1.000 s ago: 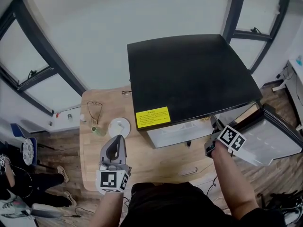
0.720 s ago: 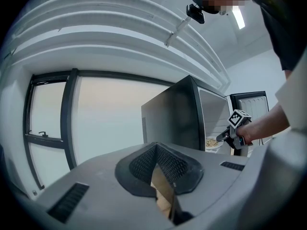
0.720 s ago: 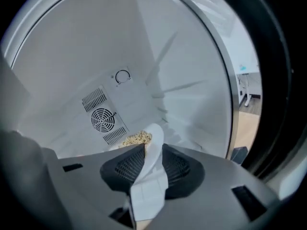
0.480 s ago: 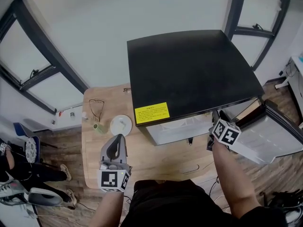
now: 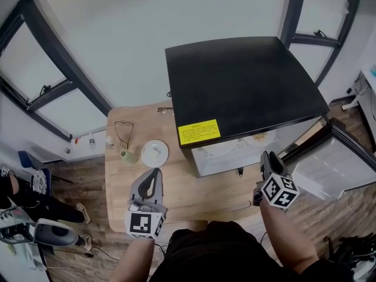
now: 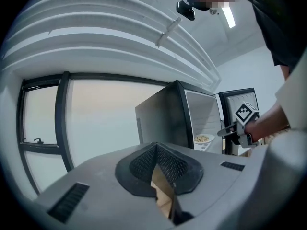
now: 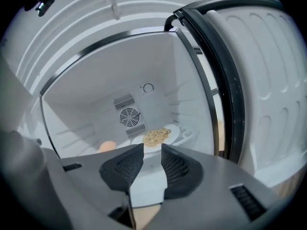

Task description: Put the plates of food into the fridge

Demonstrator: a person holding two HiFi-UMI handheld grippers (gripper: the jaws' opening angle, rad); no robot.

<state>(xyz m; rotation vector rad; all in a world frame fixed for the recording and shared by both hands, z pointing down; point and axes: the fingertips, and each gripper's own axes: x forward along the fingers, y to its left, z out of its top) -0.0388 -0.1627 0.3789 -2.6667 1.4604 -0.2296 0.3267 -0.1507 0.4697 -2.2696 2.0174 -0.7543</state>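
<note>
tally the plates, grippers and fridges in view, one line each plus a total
plates: 2 (plate of food in the fridge, white plate on the table)
grippers: 2 (left gripper, right gripper)
fridges: 1
total: 5

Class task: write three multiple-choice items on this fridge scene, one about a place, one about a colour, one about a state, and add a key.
1. The plate of food lies: A on the floor; B inside the fridge; C on a chair.
2. The sticker on the fridge's top is: A red; B yellow; C blue.
3. The fridge door is: A open; B shut; C taken off.
Key: B, the right gripper view shows it within the white interior; B, the head view shows it yellow on black; A, it stands swung out at the right.
</note>
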